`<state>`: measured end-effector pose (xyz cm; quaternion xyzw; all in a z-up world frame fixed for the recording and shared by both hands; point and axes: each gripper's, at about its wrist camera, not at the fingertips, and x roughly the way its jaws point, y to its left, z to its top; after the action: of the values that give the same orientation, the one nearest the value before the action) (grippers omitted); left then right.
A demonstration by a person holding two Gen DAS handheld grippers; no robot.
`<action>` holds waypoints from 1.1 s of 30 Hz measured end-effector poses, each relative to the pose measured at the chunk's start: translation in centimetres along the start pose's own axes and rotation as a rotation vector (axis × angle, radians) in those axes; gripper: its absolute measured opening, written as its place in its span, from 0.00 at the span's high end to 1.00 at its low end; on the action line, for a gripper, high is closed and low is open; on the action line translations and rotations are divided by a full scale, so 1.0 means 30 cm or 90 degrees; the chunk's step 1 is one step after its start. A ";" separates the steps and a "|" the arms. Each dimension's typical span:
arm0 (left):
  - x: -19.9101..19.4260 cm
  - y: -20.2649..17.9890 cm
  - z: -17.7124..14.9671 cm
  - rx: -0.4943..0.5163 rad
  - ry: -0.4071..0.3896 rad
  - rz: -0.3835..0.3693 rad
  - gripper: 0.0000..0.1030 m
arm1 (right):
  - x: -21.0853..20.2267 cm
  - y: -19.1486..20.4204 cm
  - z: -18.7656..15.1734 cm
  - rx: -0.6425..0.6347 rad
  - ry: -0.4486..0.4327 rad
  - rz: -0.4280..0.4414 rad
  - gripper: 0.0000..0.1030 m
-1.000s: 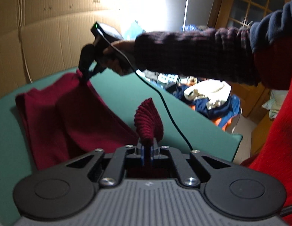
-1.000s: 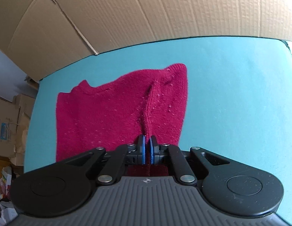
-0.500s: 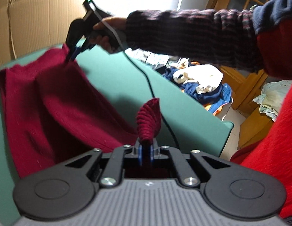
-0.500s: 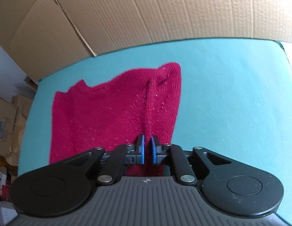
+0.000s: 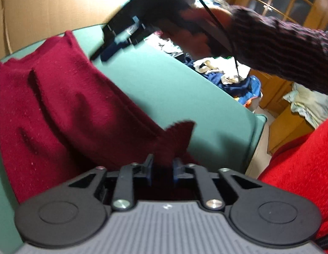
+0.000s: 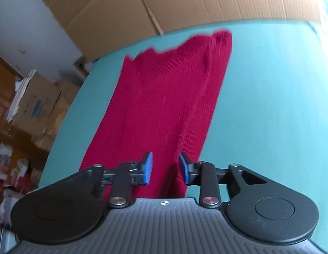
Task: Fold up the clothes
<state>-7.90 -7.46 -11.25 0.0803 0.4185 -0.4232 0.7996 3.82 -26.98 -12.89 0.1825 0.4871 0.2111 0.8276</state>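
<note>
A dark red knitted sweater (image 5: 64, 105) lies folded lengthwise on the green table (image 5: 185, 97). In the right wrist view the sweater (image 6: 164, 97) stretches away as a long strip. My left gripper (image 5: 162, 166) is open, with a corner of the sweater lying loose between its jaws. My right gripper (image 6: 165, 167) is open and empty, held above the near end of the sweater. In the left wrist view the right gripper (image 5: 121, 40) hangs above the table beside the sweater's far edge, held by a hand.
A cardboard wall (image 6: 185, 2) stands behind the table. Cardboard boxes (image 6: 30, 105) are stacked on the floor to the left. A pile of clothes (image 5: 231, 78) lies past the table's far end, by wooden furniture (image 5: 290, 127).
Both grippers have opened and let go of the sweater. The sweater has dropped flat onto the table. The right gripper has lifted away from the cloth.
</note>
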 end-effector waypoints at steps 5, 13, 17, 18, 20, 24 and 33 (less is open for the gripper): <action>-0.011 -0.036 -0.015 0.027 -0.015 -0.033 0.69 | -0.016 0.055 -0.163 -0.003 0.009 -0.025 0.72; 0.028 -0.032 -0.052 -0.002 0.021 -0.093 0.96 | 0.030 0.133 -0.263 -0.013 -0.001 -0.085 0.91; -0.026 -0.052 -0.071 0.017 0.014 -0.118 0.94 | -0.015 0.159 -0.291 -0.032 -0.007 -0.102 0.99; -0.055 -0.054 -0.069 0.027 0.002 -0.110 0.92 | -0.012 0.158 -0.297 -0.036 -0.004 -0.109 0.99; -0.107 -0.030 -0.051 0.037 -0.028 -0.083 0.78 | -0.009 0.156 -0.302 -0.042 -0.003 -0.120 0.97; -0.160 0.134 0.044 0.000 -0.092 0.017 0.72 | -0.025 0.134 -0.222 -0.020 -0.065 -0.108 0.92; -0.014 0.552 0.266 -0.172 -0.164 0.200 0.76 | 0.093 0.031 0.040 0.011 -0.188 -0.120 0.72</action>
<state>9.09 -0.64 -9.59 -0.0178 0.3486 -0.2403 0.9058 5.94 -24.84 -13.92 0.1722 0.3772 0.0997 0.9045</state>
